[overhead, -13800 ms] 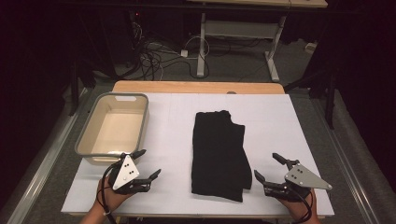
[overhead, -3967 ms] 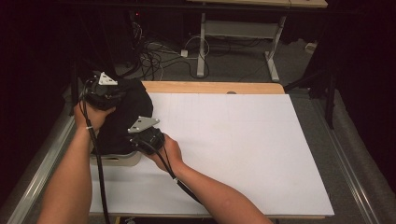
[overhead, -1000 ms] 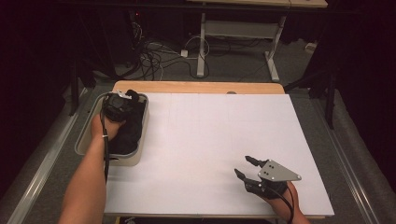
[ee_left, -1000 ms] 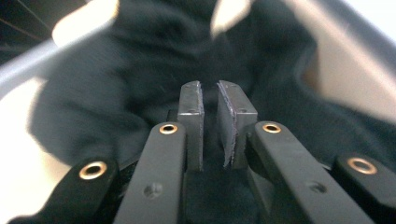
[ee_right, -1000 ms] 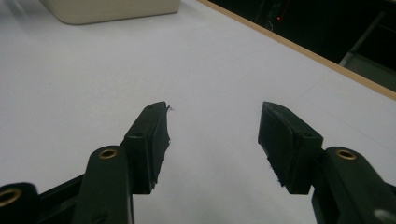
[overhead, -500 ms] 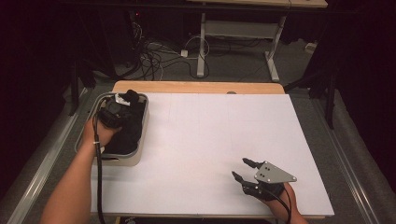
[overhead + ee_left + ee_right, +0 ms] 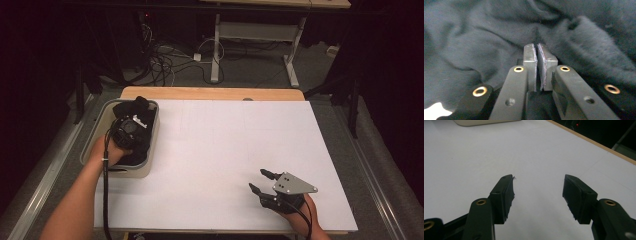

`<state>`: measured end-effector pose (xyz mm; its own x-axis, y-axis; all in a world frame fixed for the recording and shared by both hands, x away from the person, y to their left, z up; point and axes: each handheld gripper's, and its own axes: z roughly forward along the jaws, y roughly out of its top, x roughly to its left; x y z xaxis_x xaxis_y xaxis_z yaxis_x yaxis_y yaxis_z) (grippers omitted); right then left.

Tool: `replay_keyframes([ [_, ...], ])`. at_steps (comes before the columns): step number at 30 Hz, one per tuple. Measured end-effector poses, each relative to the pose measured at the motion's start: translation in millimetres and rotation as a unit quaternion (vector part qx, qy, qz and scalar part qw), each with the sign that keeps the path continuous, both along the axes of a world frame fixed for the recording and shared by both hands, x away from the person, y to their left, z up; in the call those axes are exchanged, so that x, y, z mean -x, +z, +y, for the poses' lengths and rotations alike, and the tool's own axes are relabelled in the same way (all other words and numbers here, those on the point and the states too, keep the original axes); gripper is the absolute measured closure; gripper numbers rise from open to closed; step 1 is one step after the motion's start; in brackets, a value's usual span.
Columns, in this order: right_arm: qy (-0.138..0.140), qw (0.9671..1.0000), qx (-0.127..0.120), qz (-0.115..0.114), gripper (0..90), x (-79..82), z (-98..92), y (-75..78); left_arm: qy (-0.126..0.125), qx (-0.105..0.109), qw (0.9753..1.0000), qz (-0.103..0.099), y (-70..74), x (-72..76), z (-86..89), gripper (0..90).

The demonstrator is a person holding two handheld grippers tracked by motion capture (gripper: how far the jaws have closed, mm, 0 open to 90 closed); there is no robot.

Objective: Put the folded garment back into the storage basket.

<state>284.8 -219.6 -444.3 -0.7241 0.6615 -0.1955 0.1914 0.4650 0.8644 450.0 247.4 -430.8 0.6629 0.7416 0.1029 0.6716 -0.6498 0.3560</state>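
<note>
The black cloth (image 7: 131,131) lies bunched inside the grey tub (image 7: 150,150), which sits at the left edge of the white table (image 7: 225,150), toward the far side. A fold of the cloth rises over the tub's far rim. The left gripper (image 7: 131,129) is down in the tub, right on top of the cloth, with the person's left hand (image 7: 112,150) behind it and the forearm coming in from the bottom left; its cable trails back along the arm.

In the left gripper view the two jaws stand almost together, with a thin slit between the pads (image 7: 530,66), and their tips press against the dark, wrinkled cloth (image 7: 486,42). I cannot tell whether any cloth is pinched between them.

The right gripper (image 7: 262,181) rests low over the bare table near the front right corner, well apart from the tub, held by the right hand (image 7: 300,215). Its jaws are spread wide with nothing between them. In the right gripper view the jaws point across the white table (image 7: 536,152) toward the tub (image 7: 484,122), whose near wall shows at the top edge
</note>
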Motion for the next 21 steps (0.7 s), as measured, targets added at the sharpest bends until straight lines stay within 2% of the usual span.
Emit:
replay_keyframes([
  [3, -0.001, 1.0000, 0.000, 0.001, 42.5, -0.5, -0.5, -0.5, -0.002, -0.008, 0.9999, 0.010, -3.3, -1.1, -2.3, 83.1],
  [4, -0.001, 1.0000, -0.001, 0.002, 42.5, -0.7, -0.6, -0.7, -0.009, -0.013, 0.9997, 0.020, -5.1, -1.4, -3.3, 87.1],
  [5, -0.001, 1.0000, 0.000, 0.001, 42.4, -0.9, -0.9, -1.0, -0.011, -0.015, 0.9996, 0.024, -7.1, -1.5, -4.4, 87.1],
  [15, -0.002, 1.0000, 0.002, -0.006, 42.3, 0.8, -3.2, 0.4, -0.008, -0.010, 0.9995, 0.030, -8.1, -2.5, -3.3, 87.2],
  [18, -0.003, 1.0000, 0.000, -0.007, 42.3, 1.0, -4.2, 1.1, -0.001, -0.005, 0.9999, 0.010, -4.4, -1.6, -2.1, 87.0],
  [20, -0.005, 1.0000, -0.001, -0.008, 42.3, 1.0, -4.4, 1.5, 0.006, 0.012, 0.9999, 0.000, -0.8, -1.0, 0.9, 87.0],
  [21, -0.004, 1.0000, -0.002, -0.008, 42.3, 1.0, -4.6, 1.7, 0.009, 0.012, 0.9999, -0.006, 0.8, -1.0, 2.2, 87.0],
])
